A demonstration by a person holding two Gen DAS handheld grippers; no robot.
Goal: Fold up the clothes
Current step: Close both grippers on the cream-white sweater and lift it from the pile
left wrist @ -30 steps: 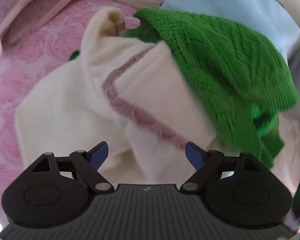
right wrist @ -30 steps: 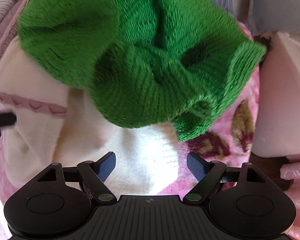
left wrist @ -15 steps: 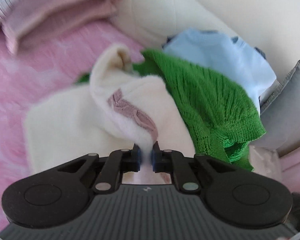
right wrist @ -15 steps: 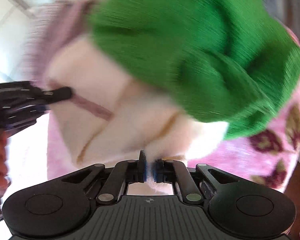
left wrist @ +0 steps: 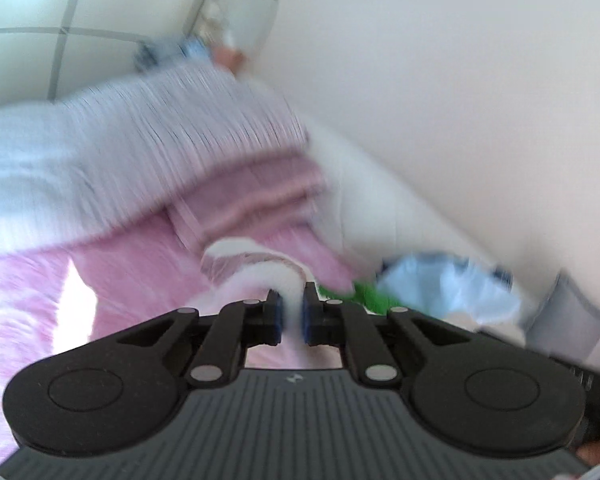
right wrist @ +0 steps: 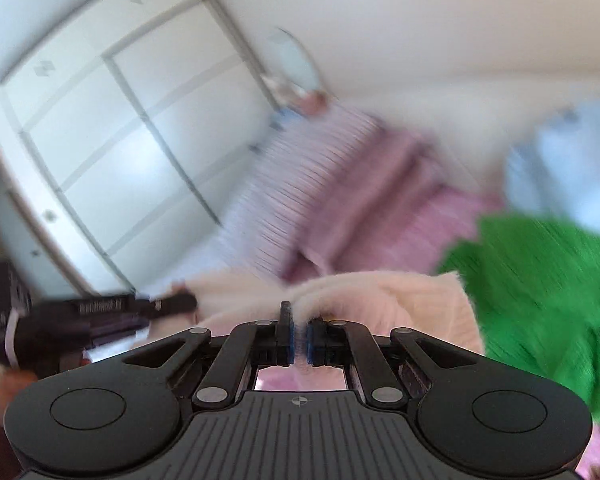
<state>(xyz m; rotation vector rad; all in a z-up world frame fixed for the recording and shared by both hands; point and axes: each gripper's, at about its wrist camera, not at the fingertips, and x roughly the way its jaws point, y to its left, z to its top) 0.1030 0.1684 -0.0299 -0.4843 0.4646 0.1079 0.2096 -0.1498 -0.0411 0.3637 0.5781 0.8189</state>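
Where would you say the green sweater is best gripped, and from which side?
Probably at its near edge, from the right gripper's side. The green sweater lies bunched beside the cream garment, that edge exposed. Blur hides any hem or collar, and both grippers are shut on cream cloth.

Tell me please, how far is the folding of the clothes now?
Done: nothing looks folded yet. In hand: both tongs, left and right, are shut on the cream garment, holding it up. Left: fold it, then the green sweater and the light blue garment, both lying loose.
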